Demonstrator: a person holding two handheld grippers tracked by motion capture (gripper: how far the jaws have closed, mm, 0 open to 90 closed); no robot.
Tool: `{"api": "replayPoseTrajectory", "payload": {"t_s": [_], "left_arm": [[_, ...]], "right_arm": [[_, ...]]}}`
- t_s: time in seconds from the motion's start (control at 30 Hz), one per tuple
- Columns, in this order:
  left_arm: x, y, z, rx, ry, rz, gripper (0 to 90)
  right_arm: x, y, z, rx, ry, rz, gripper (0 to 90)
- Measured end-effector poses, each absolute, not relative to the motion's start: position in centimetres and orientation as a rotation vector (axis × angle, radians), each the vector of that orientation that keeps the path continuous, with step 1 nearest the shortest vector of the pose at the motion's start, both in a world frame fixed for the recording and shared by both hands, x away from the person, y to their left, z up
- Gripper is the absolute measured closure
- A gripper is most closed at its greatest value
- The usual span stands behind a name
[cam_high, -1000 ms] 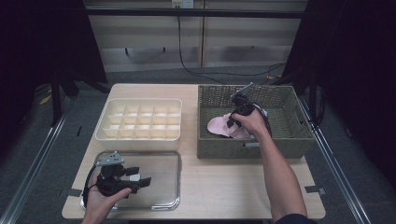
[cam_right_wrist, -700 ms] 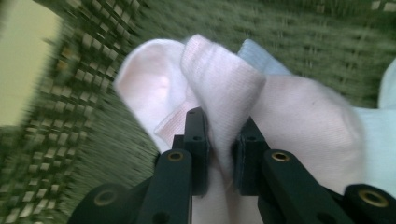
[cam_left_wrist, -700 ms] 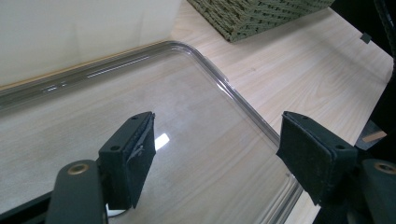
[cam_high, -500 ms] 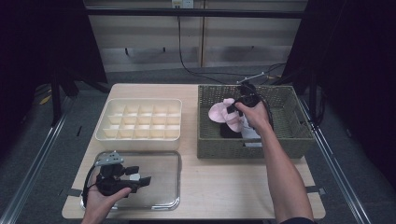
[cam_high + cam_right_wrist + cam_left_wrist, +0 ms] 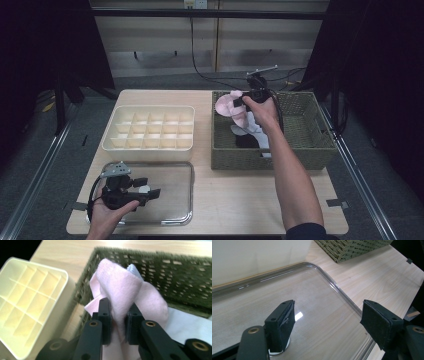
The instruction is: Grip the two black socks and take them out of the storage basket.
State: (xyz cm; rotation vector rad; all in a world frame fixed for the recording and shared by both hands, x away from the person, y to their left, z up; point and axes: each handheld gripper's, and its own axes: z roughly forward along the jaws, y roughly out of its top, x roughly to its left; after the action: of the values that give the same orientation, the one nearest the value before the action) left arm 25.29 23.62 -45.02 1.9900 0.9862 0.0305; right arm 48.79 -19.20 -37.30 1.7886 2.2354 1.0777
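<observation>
Your left claw point(image 5: 145, 190) rests over the clear tray point(image 5: 182, 200) at the near left of the surface point(image 5: 240, 195), its jaws spread wide with nothing between them. Behind the tray sits the cream divided box point(image 5: 150, 127). To the right, your right claw point(image 5: 239, 101) has just been closing and now pinches the pink sock point(image 5: 226, 105) tight, holding it up above the woven basket point(image 5: 300, 150), over its left end. White cloth point(image 5: 257, 131) lies in the basket below it.
</observation>
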Motion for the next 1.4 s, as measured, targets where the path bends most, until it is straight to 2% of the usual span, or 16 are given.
{"api": "replayPoseTrajectory", "payload": {"t_s": [0.17,0.23,0.37,0.6,0.9,1.1,1.17,1.23,1.27,1.3,1.4], "left_arm": [[25.2,23.6,-45.0,1.993,0.979,0.031,26.8],[25.2,23.6,-45.1,1.993,0.982,0.028,26.8],[25.2,23.6,-45.1,1.988,0.987,0.027,26.8],[25.2,23.4,-45.1,1.998,0.980,0.027,26.7],[25.2,23.2,-45.4,2.010,0.985,0.028,26.7],[25.1,23.2,-45.4,2.013,0.981,0.021,26.6],[25.1,23.2,-45.5,2.016,0.976,0.023,26.6],[25.1,23.1,-45.5,2.025,0.974,0.020,26.6],[25.1,23.0,-45.5,2.022,0.974,0.017,26.6],[25.1,23.0,-45.5,2.020,0.974,0.017,26.6],[25.1,23.2,-45.4,2.009,0.981,0.023,26.5]], "right_arm": [[49.4,-18.6,-39.1,1.835,2.278,1.002,69.4],[49.3,-18.5,-39.8,1.853,2.276,1.034,57.9],[48.8,-19.2,-39.9,1.853,2.272,0.997,50.6],[47.4,-23.2,-40.1,1.899,2.279,0.956,49.9],[46.7,-24.2,-43.0,1.902,2.387,0.759,51.9],[46.9,-23.5,-44.7,1.909,2.473,0.627,55.2],[47.0,-23.3,-45.0,1.907,2.473,0.561,63.9],[46.9,-23.3,-44.7,1.907,2.465,0.582,81.6],[46.9,-23.5,-44.5,1.904,2.451,0.610,86.6],[46.8,-23.7,-44.1,1.910,2.428,0.632,89.6],[46.5,-24.7,-43.0,1.904,2.361,0.677,90.0]]}}
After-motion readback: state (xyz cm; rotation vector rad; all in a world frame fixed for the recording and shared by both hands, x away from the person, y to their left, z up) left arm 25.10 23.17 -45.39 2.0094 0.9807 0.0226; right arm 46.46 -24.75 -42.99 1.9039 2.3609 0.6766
